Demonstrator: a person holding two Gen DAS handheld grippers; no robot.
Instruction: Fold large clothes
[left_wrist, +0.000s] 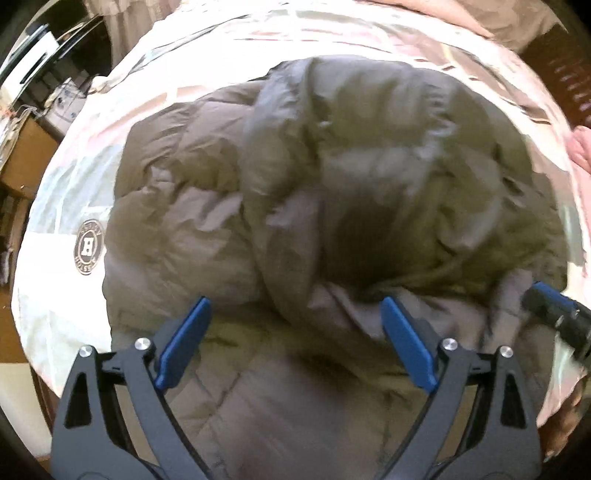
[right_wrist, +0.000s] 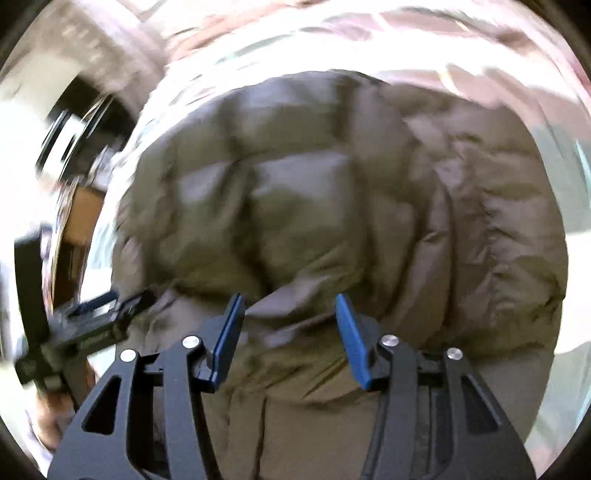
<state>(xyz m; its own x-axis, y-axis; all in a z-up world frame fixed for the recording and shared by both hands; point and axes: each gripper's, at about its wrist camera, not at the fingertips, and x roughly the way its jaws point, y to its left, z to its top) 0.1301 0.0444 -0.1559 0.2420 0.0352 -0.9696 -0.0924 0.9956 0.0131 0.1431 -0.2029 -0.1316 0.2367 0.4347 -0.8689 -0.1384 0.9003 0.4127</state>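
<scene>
- The brown puffer jacket (left_wrist: 303, 177) lies bunched on a bed covered by a pale sheet (left_wrist: 62, 206).
- The left claw (left_wrist: 295, 343) hangs spread wide over the jacket's near edge, holding nothing.
- The right claw (right_wrist: 290, 338) is parted less widely, empty, above the same near edge, the jacket's bulk ahead of it.

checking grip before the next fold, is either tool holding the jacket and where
Neither: the left tool and right tool are both open above the jacket, nothing between their fingers.
</scene>
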